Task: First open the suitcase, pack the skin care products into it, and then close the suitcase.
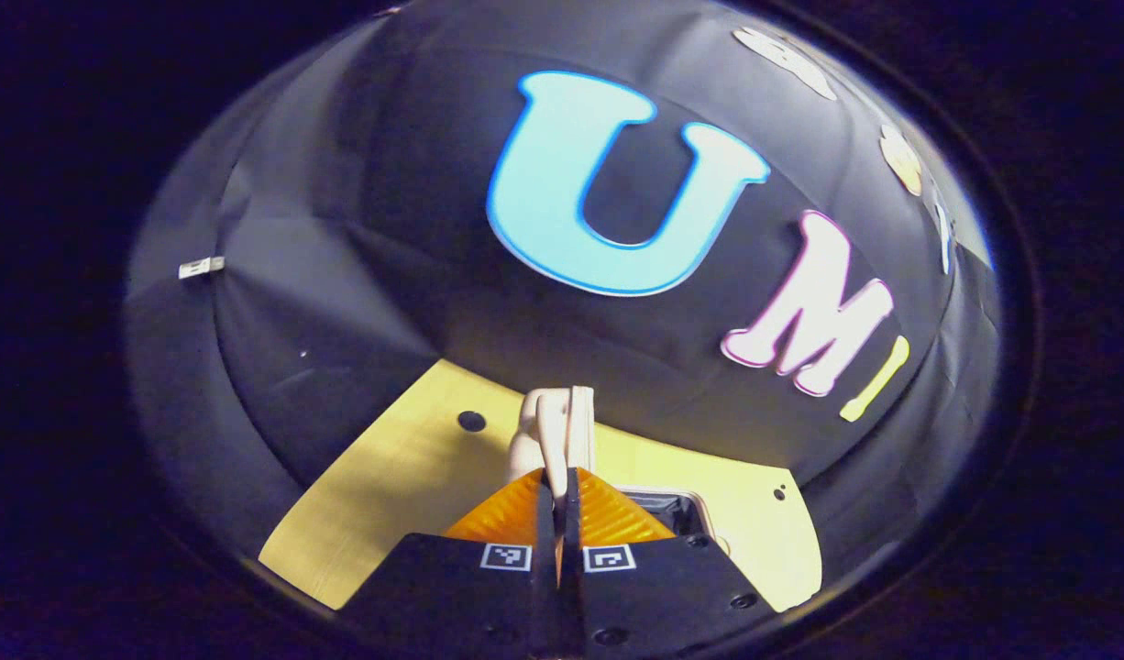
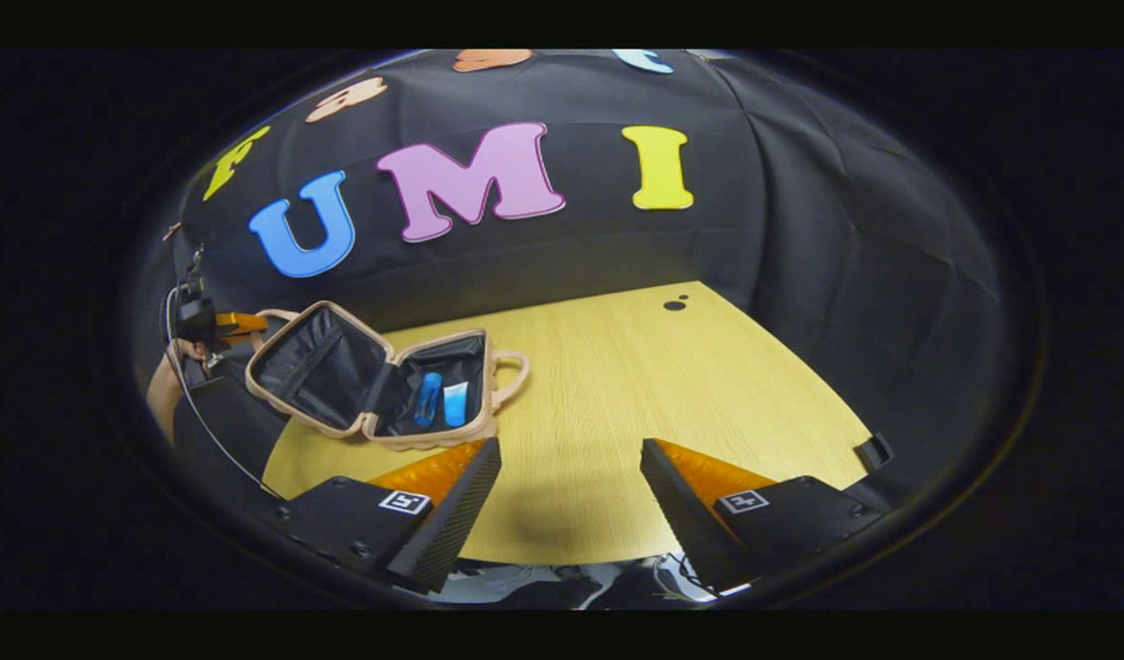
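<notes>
The small beige suitcase (image 2: 379, 380) is lying open near the left side of the light wooden table (image 2: 617, 385), its black-lined lid (image 2: 310, 367) tilting up and a blue bottle (image 2: 427, 398) and a pale blue tube (image 2: 455, 403) resting side by side in its base. The left gripper (image 1: 559, 490) is pinching the lid's beige handle (image 1: 555, 431), fingers pressed together on it. The right gripper (image 2: 571, 500) is hovering over bare tabletop, fingers spread wide. Black cloth is walling the booth.
</notes>
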`<state>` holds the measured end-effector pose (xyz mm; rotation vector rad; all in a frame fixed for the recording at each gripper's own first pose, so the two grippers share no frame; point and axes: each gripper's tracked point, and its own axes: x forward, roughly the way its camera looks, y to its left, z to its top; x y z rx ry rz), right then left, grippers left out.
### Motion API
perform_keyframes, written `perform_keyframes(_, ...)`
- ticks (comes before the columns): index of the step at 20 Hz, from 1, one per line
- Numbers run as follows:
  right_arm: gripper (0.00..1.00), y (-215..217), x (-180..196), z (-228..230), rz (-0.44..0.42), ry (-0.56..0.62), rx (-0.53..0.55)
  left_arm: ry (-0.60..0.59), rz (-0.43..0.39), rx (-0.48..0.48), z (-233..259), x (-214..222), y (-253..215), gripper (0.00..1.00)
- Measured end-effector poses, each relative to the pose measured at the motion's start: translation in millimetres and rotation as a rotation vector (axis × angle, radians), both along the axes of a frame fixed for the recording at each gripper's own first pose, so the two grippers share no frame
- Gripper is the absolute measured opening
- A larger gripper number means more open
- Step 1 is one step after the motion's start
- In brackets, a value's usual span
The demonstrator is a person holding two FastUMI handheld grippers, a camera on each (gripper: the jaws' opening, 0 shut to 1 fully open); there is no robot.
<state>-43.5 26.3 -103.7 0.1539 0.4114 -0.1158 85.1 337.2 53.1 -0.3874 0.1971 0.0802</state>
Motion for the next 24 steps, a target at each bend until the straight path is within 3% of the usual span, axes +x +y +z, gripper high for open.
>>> perform_keyframes(5, 0.97, -34.3, 3.8, 22.2, -0.004, -0.06, 0.051, -0.007, -0.094, -0.005, 17.9, 17.7, -134.2, 0.06)
perform_keyframes(8, 0.97, -74.6, -3.8, 36.2, -0.022, -0.096, 0.076, 0.057, -0.138, 0.017, -23.8, 38.1, -227.6, 0.06)
perform_keyframes(11, 0.97, -114.9, -8.9, 49.6, -0.032, -0.143, 0.075, 0.2, -0.133, 0.093, -101.5, 64.5, -295.8, 0.08)
perform_keyframes(14, 0.97, -140.9, -9.7, 63.9, 0.02, -0.185, 0.031, 0.363, -0.077, 0.248, -174.0, 79.6, -324.4, 0.08)
perform_keyframes(18, 0.97, -159.9, -9.5, 64.9, 0.046, -0.172, 0.067, 0.378, 0.013, 0.372, -193.1, 86.6, -328.8, 0.1)
perform_keyframes(19, 0.97, -162.8, -8.4, 64.0, 0.041, -0.166, 0.076, 0.379, 0.022, 0.362, -194.0, 84.2, -331.3, 0.13)
perform_keyframes(20, 0.97, -163.9, -6.7, 63.2, 0.036, -0.164, 0.082, 0.366, 0.02, 0.337, -188.4, 79.9, -336.2, 0.27)
perform_keyframes(24, 0.97, -162.2, 0.8, 71.0, 0.003, -0.197, 0.056, 0.117, -0.105, 0.142, -116.3, 35.5, -360.8, 0.66)
